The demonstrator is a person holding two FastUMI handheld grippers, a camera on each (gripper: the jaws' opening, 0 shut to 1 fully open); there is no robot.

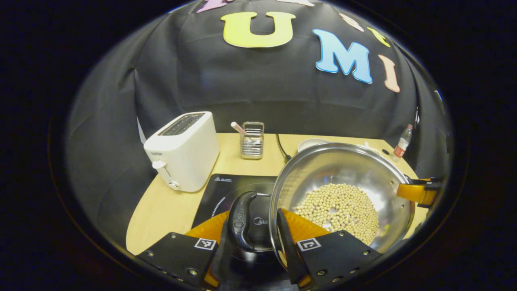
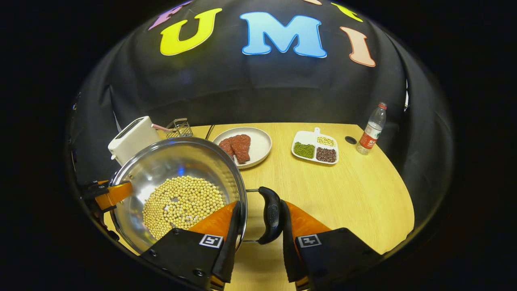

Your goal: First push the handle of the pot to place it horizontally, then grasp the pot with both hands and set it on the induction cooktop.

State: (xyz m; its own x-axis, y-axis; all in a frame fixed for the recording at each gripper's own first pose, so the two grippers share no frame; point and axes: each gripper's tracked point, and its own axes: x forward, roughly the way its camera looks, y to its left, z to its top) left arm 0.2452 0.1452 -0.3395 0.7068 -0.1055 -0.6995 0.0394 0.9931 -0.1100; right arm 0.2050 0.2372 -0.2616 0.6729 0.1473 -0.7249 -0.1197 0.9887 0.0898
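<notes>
A steel pot [image 1: 343, 169] holding soybeans [image 1: 339, 210] hangs between both grippers. In the left gripper view my left gripper [image 1: 252, 218] is shut across the pot's black handle [image 1: 241, 222] and its rim. The black induction cooktop [image 1: 220, 188] lies just below and to the left. My right gripper [image 1: 420, 192] shows at the pot's far side. In the right gripper view my right gripper [image 2: 260, 206] is shut on the other black handle [image 2: 271, 214], one finger inside the rim of the pot [image 2: 169, 161]. The left gripper [image 2: 107, 195] holds the opposite edge.
A white toaster [image 1: 183, 151] stands left of the cooktop, with a wire holder [image 1: 252, 140] and a cable [image 1: 281, 147] behind it. Further right on the wooden table are a plate [image 2: 258, 149] of meat, a divided dish [image 2: 315, 147] and a bottle [image 2: 371, 129].
</notes>
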